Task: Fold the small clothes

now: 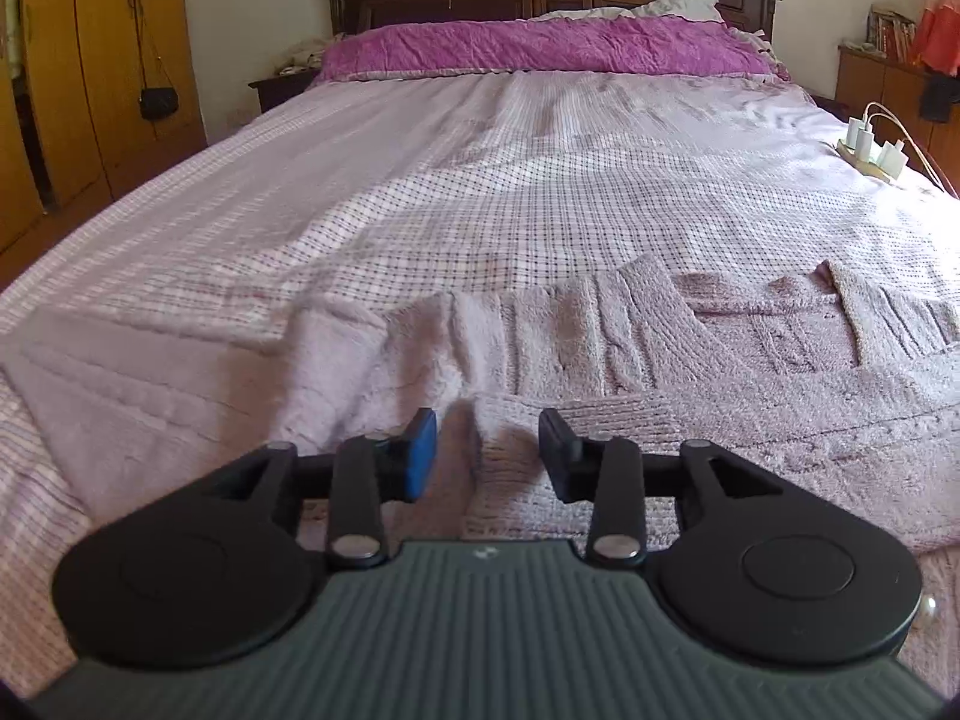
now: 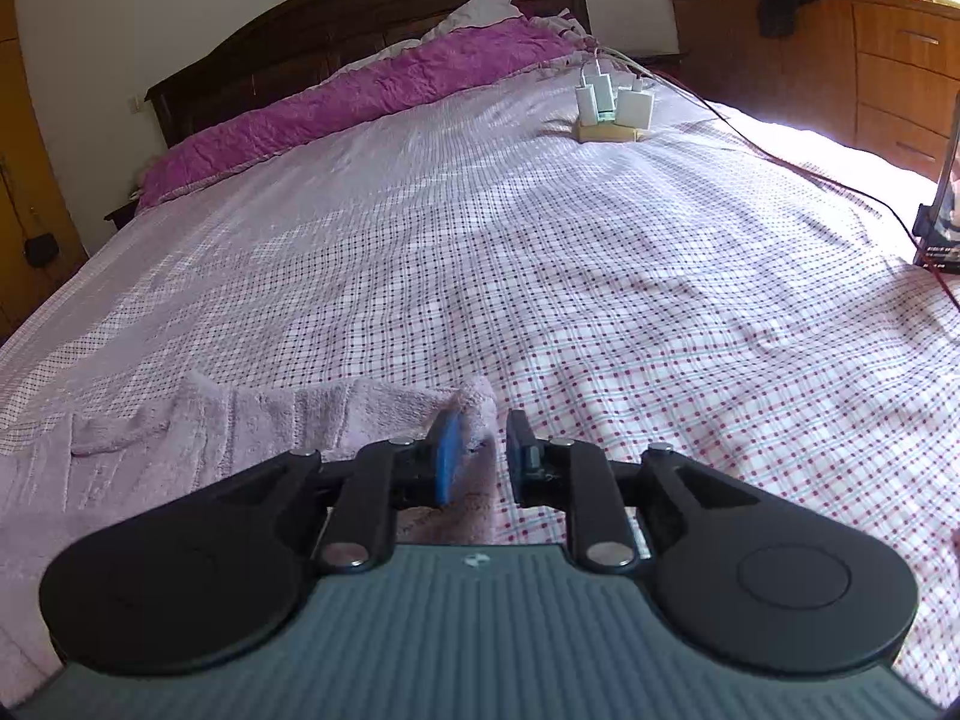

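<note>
A pale pink fuzzy knit sweater lies spread flat on the checked bedsheet, its neckline toward the right in the left wrist view. My left gripper is open, low over the sweater's near part, a raised fold of knit between its pads. In the right wrist view the sweater lies at the lower left. My right gripper is open at the sweater's right edge, with a bit of the pink fabric between the fingers, not clamped.
A power strip with white chargers and cables sits on the bed's far right. A purple quilt and pillows lie by the dark headboard. A wardrobe stands left, a dresser right. A dark box sits at the right edge.
</note>
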A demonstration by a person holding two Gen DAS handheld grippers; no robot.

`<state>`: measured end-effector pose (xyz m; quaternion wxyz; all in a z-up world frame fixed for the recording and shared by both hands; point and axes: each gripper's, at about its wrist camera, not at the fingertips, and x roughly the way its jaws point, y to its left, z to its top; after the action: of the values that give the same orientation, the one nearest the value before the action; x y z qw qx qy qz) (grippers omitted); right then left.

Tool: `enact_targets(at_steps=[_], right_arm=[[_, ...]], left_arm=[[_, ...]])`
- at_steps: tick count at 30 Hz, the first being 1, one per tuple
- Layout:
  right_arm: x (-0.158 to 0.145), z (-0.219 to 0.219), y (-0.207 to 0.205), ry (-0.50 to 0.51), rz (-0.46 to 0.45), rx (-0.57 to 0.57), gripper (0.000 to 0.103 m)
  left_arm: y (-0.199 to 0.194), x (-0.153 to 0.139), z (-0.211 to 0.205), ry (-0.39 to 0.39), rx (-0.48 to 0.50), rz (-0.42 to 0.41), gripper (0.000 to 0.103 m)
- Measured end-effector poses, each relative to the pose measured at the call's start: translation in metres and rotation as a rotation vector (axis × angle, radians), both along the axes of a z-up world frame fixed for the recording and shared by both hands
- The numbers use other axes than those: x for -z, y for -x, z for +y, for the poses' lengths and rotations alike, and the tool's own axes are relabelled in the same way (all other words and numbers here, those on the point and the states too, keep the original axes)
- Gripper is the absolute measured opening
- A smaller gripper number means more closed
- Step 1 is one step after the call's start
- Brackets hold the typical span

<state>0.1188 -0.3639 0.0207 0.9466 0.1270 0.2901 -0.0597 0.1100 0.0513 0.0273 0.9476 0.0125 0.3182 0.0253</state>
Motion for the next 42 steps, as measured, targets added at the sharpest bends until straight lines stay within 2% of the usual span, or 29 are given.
enact_targets(at_steps=[4,6,9,12,14,16,17,19,24,29,35,42], right_arm=[[-0.018,0.014,0.030,-0.031,-0.016,-0.035,0.044],[-0.019,0.021,0.044,-0.053,-0.012,-0.061,0.048],[-0.012,0.035,0.060,-0.084,0.005,-0.096,0.051],[0.011,0.047,0.067,-0.110,0.038,-0.110,0.055],[0.024,0.059,0.070,-0.047,0.004,-0.124,0.057],[0.027,0.071,0.070,0.026,-0.003,-0.139,0.063],[0.026,0.075,0.070,0.032,-0.001,-0.135,0.064],[0.022,0.076,0.070,0.009,0.003,-0.125,0.068],[0.003,0.068,0.078,-0.103,-0.011,-0.111,0.068],[-0.014,0.078,0.092,-0.144,-0.027,-0.136,0.069],[-0.026,0.099,0.109,-0.238,-0.030,-0.170,0.070],[-0.027,0.135,0.121,-0.198,-0.017,-0.217,0.075]], left_arm=[[0.018,-0.011,0.003,0.016,0.015,-0.011,0.045],[0.023,-0.013,0.004,0.015,0.015,-0.005,0.046],[0.025,-0.009,0.001,-0.002,0.022,0.025,0.047],[0.022,0.003,-0.002,-0.036,-0.008,0.061,0.046],[0.023,0.008,0.000,-0.025,-0.013,0.049,0.047],[0.023,0.010,0.001,-0.025,-0.015,0.044,0.047],[0.023,0.010,0.001,-0.024,-0.015,0.044,0.047],[0.024,0.010,0.002,-0.015,-0.017,0.045,0.047],[0.029,-0.002,0.013,0.022,-0.030,0.049,0.047],[0.038,-0.027,0.043,0.040,-0.082,0.006,0.047],[0.047,-0.049,0.092,0.047,-0.177,-0.025,0.047],[0.052,-0.059,0.155,0.064,-0.292,-0.036,0.047]])
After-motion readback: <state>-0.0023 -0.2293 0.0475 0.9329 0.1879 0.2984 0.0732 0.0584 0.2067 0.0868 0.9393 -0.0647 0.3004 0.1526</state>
